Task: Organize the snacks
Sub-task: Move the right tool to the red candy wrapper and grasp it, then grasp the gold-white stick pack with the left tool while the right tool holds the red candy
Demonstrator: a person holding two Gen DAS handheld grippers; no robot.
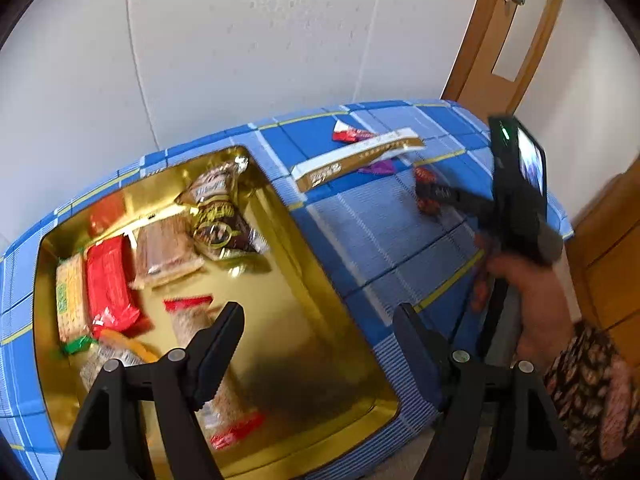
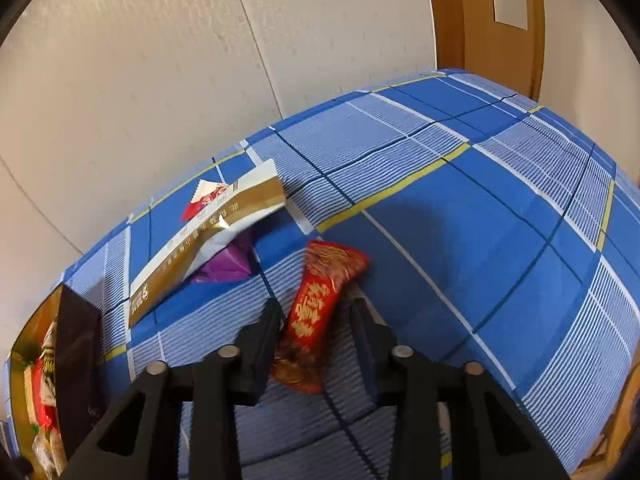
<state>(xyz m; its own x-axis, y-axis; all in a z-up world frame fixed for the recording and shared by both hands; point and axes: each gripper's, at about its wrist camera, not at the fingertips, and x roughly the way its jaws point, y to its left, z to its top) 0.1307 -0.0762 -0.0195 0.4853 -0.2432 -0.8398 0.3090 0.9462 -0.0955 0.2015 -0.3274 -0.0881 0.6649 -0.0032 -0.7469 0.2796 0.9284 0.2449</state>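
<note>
A gold tin (image 1: 304, 264) sits on the blue plaid tablecloth (image 1: 376, 224) and holds several snack packs, among them a red pack (image 1: 108, 280) and a brown-gold bag (image 1: 220, 212). My left gripper (image 1: 320, 320) is open and empty above the tin. My right gripper (image 2: 316, 312) is open, its fingers on either side of a red snack bar (image 2: 316, 312) lying on the cloth; it also shows in the left wrist view (image 1: 430, 196). A long white-gold pack (image 2: 208, 236), a purple wrapper (image 2: 232, 260) and a small red-white packet (image 2: 204, 200) lie beyond.
A white wall (image 1: 240, 40) stands behind the table. A wooden door frame (image 1: 500, 40) is at the back right, and a wooden cabinet (image 1: 608, 248) at the right. The tin's edge (image 2: 76, 360) shows at the left of the right wrist view.
</note>
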